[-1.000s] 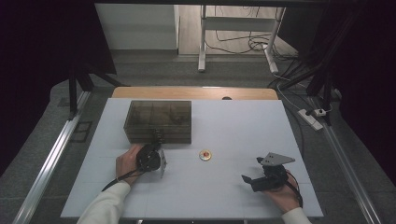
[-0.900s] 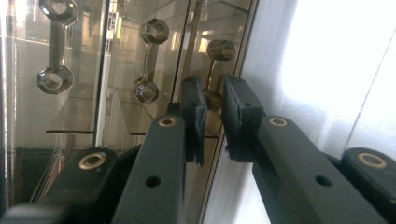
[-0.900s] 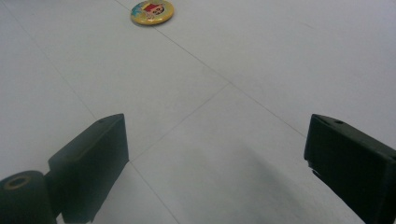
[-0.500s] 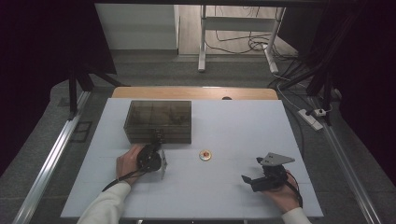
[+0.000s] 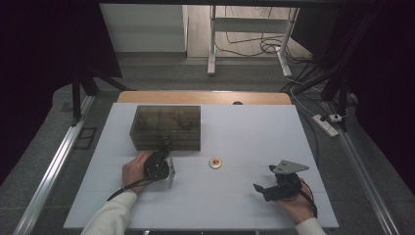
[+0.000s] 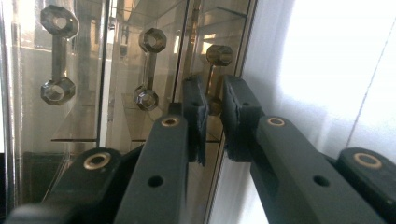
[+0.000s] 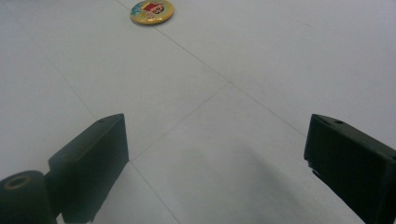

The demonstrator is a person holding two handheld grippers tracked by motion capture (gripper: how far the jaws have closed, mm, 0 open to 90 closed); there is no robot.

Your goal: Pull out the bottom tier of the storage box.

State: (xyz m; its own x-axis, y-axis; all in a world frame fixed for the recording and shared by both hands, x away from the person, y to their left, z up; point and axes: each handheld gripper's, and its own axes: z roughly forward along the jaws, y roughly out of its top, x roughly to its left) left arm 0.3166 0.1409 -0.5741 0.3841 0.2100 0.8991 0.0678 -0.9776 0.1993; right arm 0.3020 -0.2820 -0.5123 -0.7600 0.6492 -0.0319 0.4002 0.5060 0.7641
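Moved: nothing visibly; left gripper (image 6: 214, 105) holds place, pinching drawer handle (image 6: 214, 77).
Drawer box (image 5: 165, 126): rigid, light, smooth plastic; grip handle, 12 o'clock.
Right gripper (image 7: 217, 154): spread.

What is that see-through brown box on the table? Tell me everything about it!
The box is a smoky, see-through brown chest, plastic by its look, with drawers that have handles with faceted knobs. It sits flat near the far left of the white table. The left gripper is at its front, jaws nearly shut around one handle. What is inside is too dim to tell.
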